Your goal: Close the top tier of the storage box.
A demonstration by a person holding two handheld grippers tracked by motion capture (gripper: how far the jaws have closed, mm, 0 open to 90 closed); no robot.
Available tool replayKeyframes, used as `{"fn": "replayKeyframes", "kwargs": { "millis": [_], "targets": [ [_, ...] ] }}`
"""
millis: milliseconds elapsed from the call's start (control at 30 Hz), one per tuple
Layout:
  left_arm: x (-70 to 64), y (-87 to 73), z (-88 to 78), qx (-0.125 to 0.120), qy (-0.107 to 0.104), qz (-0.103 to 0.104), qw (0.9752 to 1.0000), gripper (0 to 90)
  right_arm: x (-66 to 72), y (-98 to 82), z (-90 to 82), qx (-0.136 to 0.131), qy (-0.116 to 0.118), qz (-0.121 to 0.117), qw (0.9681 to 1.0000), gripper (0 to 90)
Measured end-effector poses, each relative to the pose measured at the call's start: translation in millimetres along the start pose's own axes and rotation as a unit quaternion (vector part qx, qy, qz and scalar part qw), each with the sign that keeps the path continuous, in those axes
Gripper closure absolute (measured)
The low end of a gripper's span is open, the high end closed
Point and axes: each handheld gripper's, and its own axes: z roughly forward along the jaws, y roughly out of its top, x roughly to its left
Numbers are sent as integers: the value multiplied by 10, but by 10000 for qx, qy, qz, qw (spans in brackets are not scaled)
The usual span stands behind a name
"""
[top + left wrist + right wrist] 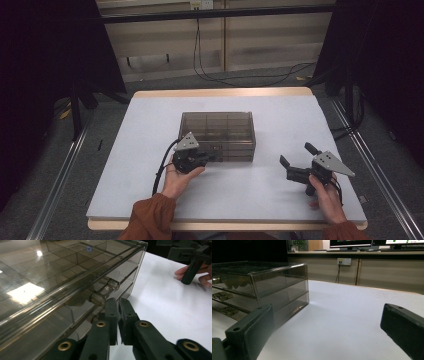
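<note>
A smoky see-through drawer box (217, 127) stands mid-table, its drawers facing the person. My left gripper (210, 158) is at the left part of the box's front, held in a hand with an orange sleeve. In the left gripper view its jaws (118, 302) stand close together with only a slit between them. Their tips are right by the clear handle (100, 296) of an upper drawer, and nothing shows between the pads. My right gripper (297, 155) rests on the table right of the box, jaws wide apart and empty (325, 315). The box (262, 287) lies off to its left.
The white table (150, 150) has bare surface all around the box. Black stands and dark curtains flank both sides, and cables (210, 75) lie on the floor beyond the far edge. A counter with monitors (352, 243) and a wall socket stands behind.
</note>
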Motion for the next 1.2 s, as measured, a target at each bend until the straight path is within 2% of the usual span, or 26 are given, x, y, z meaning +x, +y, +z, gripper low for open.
{"fn": "replayKeyframes", "kwargs": {
  "millis": [100, 200, 300, 500, 567, 633, 733, 933, 1067, 1200],
  "targets": [
    [-26, 0, -4, 52, -32, 3, 10000, 777, -2, 0, -1, -2, 0, -2, 10000, 0],
    [-57, 3, -13, 167, -75, 20, 9998, 637, -2, 0, -1, -3, -1, -1, 10000, 0],
    [-87, 5, -33, 244, -85, 35, 9997, 533, -2, 1, 0, -5, -24, 27, 10000, 0],
    [-135, 3, -110, 308, -110, 27, 9995, 382, 3, 0, 0, -10, -16, 14, 10000, 0],
    [-138, 0, -132, 321, -66, 39, 9995, 329, -2, 0, 0, -2, -11, -4, 10000, 0],
    [-153, -1, -149, 384, -33, -39, 9993, 263, -2, 1, -1, 4, -8, 4, 10000, 0],
    [-180, -5, -188, 488, 78, 25, 9988, 185, -1, 0, 0, -2, -12, -3, 10000, 0],
    [-190, -37, -287, 436, 144, -77, 9989, 97, 4, 1, 1, -6, -21, 13, 10000, 0],
    [-182, -57, -355, 508, 220, -74, 9984, 64, 1, 0, 0, 0, -15, 1, 10000, 0],
    [-178, -86, -415, 479, 144, -85, 9987, 50, 1, 0, 0, -1, -15, 1, 10000, 0]
  ]
}}
